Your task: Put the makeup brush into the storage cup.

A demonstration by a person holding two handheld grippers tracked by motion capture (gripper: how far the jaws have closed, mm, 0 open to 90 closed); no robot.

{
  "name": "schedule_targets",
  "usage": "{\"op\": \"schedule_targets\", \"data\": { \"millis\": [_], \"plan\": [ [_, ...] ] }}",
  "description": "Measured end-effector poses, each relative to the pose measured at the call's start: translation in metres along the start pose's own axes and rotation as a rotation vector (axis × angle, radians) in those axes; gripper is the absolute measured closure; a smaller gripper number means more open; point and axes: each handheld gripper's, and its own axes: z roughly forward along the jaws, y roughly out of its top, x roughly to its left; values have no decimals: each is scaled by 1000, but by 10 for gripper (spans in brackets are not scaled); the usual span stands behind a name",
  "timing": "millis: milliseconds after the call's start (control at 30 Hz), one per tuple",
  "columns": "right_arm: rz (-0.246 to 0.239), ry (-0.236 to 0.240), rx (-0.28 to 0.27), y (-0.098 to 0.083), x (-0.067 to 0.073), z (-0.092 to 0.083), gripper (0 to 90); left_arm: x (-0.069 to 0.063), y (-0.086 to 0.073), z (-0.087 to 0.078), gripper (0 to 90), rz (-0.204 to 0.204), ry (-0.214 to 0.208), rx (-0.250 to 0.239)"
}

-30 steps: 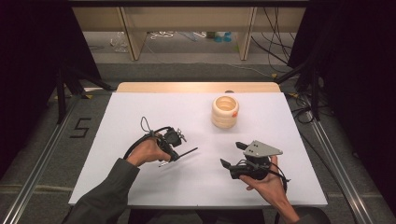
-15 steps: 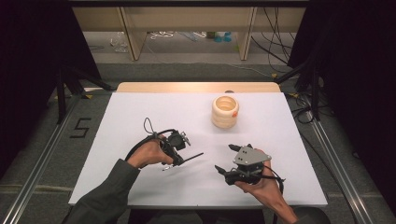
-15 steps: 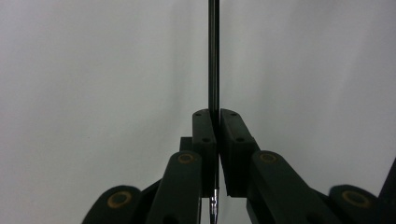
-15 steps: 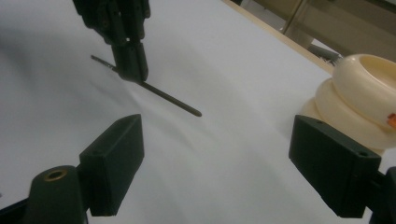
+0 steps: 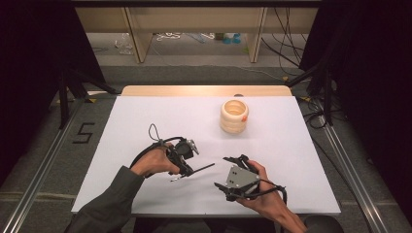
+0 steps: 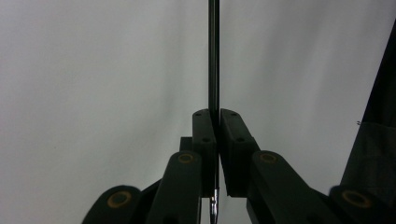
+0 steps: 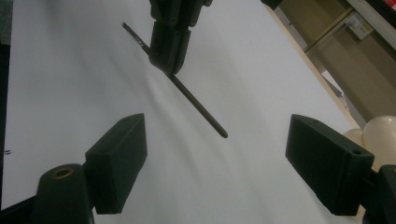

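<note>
Black rod (image 6: 214,56): one | left hand-held gripper (image 5: 187,156): pinching it | right hand-held gripper (image 7: 219,168): spread

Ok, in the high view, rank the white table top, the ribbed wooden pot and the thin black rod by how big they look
1. White table top, by far the largest.
2. Ribbed wooden pot.
3. Thin black rod, clamped in the left tool: nearly as long as the pot is tall, but much slimmer.
</note>
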Motion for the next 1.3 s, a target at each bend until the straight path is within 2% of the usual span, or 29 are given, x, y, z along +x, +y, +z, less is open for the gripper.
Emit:
{"op": "schedule_targets", "data": {
  "millis": [100, 200, 233, 300, 333, 433, 467, 533, 567, 633, 700, 733, 800, 833, 900, 967, 1000, 1033, 1067, 1100, 1133, 1200, 1233, 1267, 1300],
  "plan": [
    [-31, 3, 6, 2, 2, 2, 225, -2, 0, -1, 851, 9, -5, 7],
    [-64, 26, 19, 4, 4, 4, 237, -4, 0, -1, 851, 7, -17, 1],
    [-93, 23, 23, 4, 4, 5, 238, -4, 1, -1, 851, 10, -17, 3],
    [-91, 11, 22, 5, 6, 6, 243, -5, 1, -1, 851, 8, -18, -1],
    [-95, 29, 21, 6, 6, 7, 244, -5, 1, -1, 851, 16, -16, 0],
    [-122, 25, 29, 7, 4, 8, 248, -7, 2, -3, 851, 26, -22, 0],
    [-103, 33, 18, 7, 6, 9, 249, -8, 2, -3, 851, 15, -20, -10],
    [-119, 32, 20, 8, 5, 10, 251, -8, 2, -4, 851, 19, -27, -7],
    [-148, 33, 25, 9, 4, 10, 253, -9, 2, -4, 851, 17, -30, -8],
    [-141, 38, 20, 10, 7, 10, 256, -10, 3, -4, 851, 19, -33, -10],
    [-167, 36, 18, 11, 7, 11, 261, -10, 4, -4, 851, 22, -31, -14],
    [-161, 47, 14, 11, 8, 12, 263, -12, 4, -4, 851, 19, -27, -15],
    [-177, 30, 21, 13, 6, 13, 269, -12, 5, -4, 851, 27, -38, -14],
    [-177, 51, 17, 13, 7, 14, 273, -13, 5, -4, 851, 26, -41, -16],
    [-205, 43, 23, 14, 7, 14, 278, -12, 5, -4, 851, 24, -33, -19],
    [-189, 50, 20, 15, 9, 15, 285, -12, 4, -5, 851, 32, -30, -14],
    [-211, 46, 22, 15, 8, 16, 289, -12, 4, -5, 851, 32, -29, -18],
    [-206, 52, 23, 16, 9, 16, 291, -12, 4, -5, 851, 32, -31, -17],
    [-248, 32, 26, 16, 7, 17, 294, -13, 4, -5, 851, 31, -37, -14],
    [-261, 39, 35, 17, 6, 17, 297, -13, 5, -4, 851, 32, -38, -16],
    [-254, 40, 27, 17, 8, 19, 302, -13, 5, -4, 851, 32, -38, -16],
    [-294, 39, 23, 18, 8, 21, 314, -13, 5, -4, 851, 28, -41, -20],
    [-329, 48, 32, 18, 7, 22, 318, -14, 5, -4, 851, 30, -41, -23],
    [-324, 48, 39, 19, 8, 22, 321, -14, 5, -5, 851, 32, -44, -21],
    [-354, 53, 30, 19, 7, 24, 328, -14, 5, -5, 851, 33, -47, -22]
  ]
}}
